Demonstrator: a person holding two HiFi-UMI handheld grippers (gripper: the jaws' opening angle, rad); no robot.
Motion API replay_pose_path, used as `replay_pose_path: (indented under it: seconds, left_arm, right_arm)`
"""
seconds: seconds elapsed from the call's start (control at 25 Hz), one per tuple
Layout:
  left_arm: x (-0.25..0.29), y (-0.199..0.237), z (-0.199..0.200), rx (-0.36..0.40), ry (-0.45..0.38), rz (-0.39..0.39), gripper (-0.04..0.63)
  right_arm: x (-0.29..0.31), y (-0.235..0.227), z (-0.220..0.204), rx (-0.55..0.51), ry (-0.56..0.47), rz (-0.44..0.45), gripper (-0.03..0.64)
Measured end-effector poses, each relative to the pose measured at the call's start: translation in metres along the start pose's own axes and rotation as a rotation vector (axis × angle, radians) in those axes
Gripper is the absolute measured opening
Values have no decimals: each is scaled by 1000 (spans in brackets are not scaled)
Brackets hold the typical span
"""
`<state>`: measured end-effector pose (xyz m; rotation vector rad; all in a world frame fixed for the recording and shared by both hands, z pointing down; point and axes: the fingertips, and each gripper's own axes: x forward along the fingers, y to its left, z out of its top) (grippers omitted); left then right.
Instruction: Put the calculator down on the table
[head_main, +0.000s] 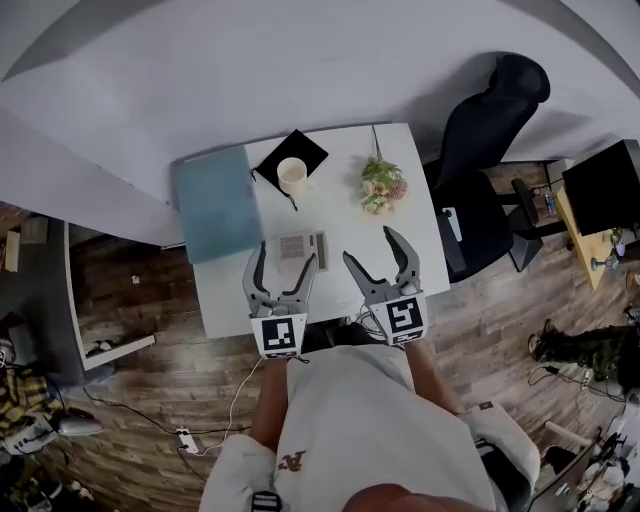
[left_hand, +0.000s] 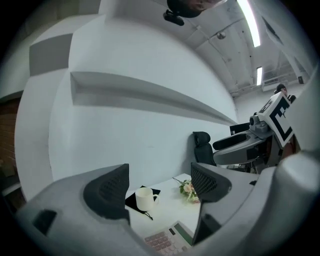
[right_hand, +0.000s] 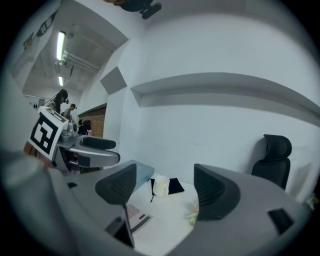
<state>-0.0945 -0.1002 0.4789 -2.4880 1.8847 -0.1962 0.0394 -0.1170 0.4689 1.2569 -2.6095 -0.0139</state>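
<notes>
The grey calculator (head_main: 300, 247) lies flat on the white table (head_main: 340, 290), keys up. In the left gripper view the calculator (left_hand: 169, 238) sits low between the jaws, below them. My left gripper (head_main: 289, 254) hovers over it, open, with nothing held between its dark pads (left_hand: 107, 197). To its right my right gripper (head_main: 370, 246) is also open and empty above the bare tabletop. The right gripper view has the calculator (right_hand: 135, 216) at lower left, beside the left pad (right_hand: 118, 189).
Behind the calculator a white cup (head_main: 292, 175) stands on a black pouch (head_main: 305, 150). A small bunch of flowers (head_main: 382, 186) lies at the back right. A blue-grey folder (head_main: 217, 203) covers the table's left side. A black office chair (head_main: 488, 150) stands at the right.
</notes>
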Motion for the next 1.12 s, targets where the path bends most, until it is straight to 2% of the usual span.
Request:
replay_pose_path:
  seconds: [0.2,0.52,0.8,0.96,1.12]
  left_arm:
    - [-23,-28,34,9,-24,82,394]
    - [-53,-58,40,33,0,174,387]
    - [-59,-57,46,59,-18,238,380]
    - [-59,-49,47,61,-18,251,377]
    - [-53,-38,44,54,-17,252,374]
  right_arm:
    - [-37,-12,9,-9,-59,25,361]
    - [-65,-18,9,10,-108,88,360]
    - [-63,-24,9,17,-123,101,359]
    - [-56,-20,14,17,-105,110,359]
    - [-42,-17,16,10,-128,110,359]
